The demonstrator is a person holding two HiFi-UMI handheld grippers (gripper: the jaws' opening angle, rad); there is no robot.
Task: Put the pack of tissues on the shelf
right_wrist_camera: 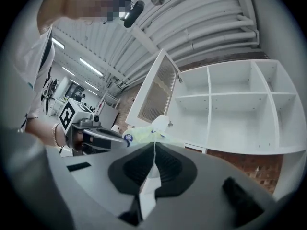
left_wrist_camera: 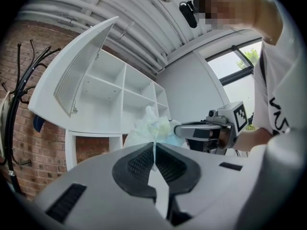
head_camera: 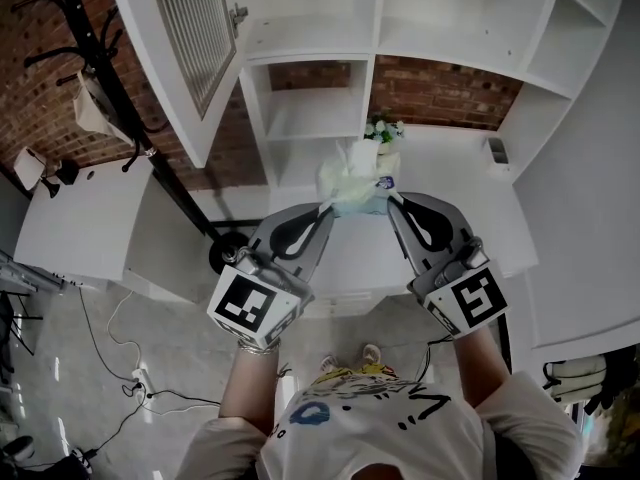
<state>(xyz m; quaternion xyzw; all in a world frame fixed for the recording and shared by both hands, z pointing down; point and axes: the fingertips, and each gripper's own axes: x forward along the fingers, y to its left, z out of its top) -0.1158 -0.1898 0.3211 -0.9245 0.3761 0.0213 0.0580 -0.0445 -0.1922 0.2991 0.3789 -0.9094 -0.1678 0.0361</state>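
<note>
We hold the pack of tissues [head_camera: 356,183] at the middle of the frame. The left tongs [head_camera: 324,208] and the right tongs [head_camera: 393,199] are each closed on one end of its wrapper. Its long axis runs across the frame, and the shelf [head_camera: 312,118] lies just above it, about equally near to both hands.

No legible text or labels

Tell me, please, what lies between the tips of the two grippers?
The pack of tissues fills that gap; the left gripper and the right gripper are each shut on one end of its wrapper. The head view shows it.
</note>
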